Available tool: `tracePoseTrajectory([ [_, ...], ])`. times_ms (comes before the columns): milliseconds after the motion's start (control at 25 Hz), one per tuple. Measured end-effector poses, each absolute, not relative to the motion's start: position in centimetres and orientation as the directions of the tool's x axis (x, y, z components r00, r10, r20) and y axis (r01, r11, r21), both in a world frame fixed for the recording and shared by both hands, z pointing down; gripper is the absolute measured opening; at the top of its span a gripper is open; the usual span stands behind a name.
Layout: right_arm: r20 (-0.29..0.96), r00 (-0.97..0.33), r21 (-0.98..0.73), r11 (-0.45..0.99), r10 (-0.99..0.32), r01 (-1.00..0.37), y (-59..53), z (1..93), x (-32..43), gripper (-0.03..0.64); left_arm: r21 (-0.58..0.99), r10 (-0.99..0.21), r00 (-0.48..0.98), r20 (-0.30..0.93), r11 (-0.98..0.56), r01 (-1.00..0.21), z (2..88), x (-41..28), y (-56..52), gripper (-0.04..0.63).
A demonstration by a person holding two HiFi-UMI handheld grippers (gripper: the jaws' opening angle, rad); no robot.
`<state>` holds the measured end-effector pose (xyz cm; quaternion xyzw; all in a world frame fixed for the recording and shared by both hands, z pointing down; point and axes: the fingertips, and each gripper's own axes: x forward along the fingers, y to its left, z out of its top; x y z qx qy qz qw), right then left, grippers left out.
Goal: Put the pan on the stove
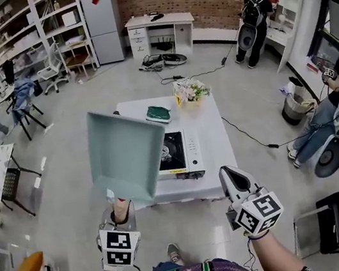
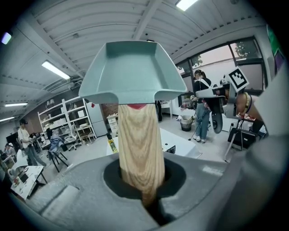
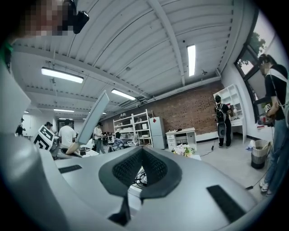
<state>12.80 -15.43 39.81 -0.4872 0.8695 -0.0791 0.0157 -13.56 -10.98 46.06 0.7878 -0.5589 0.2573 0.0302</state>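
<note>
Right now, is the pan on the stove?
No, the left gripper holds the pan by its wooden handle up in the air, tilted, not resting on the stove.

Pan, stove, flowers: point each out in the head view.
pan (image 1: 124,152), head view, middle of its flat teal face
stove (image 1: 172,151), head view, black burner top
flowers (image 1: 191,90), head view, middle of the bunch

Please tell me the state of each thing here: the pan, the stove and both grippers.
Pan: in the air, tilted, not on the stove.
Wooden handle: clamped between the left jaws.
Stove: on the white table, burner bare.
Left gripper: shut on the pan's handle.
Right gripper: shut, holding nothing.
</note>
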Motion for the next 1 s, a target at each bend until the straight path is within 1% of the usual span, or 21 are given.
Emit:
tracePoseTrajectory([
  [400, 0.06, -0.463, -0.134, 0.452, -0.884, -0.882, -19.0, 39.7, 9.3, 0.002, -0.208, -0.824, 0.321, 0.466, -0.455, -0.866, 47.5, -17.2, -16.4, 0.014],
  [720, 0.051, -0.417, -0.099, 0.411, -0.907, -0.906, -21.1, 38.3, 6.4, 0.002, -0.218, -0.817, 0.361, 0.449, -0.493, -0.842, 47.2, -20.1, -19.1, 0.014],
  [1000, 0.065, -0.398, -0.087, 0.393, -0.915, -0.916, -22.1, 38.5, 6.5, 0.002, -0.219, -0.798, 0.384, 0.465, -0.524, -0.823, 48.3, -20.3, -21.3, 0.014],
])
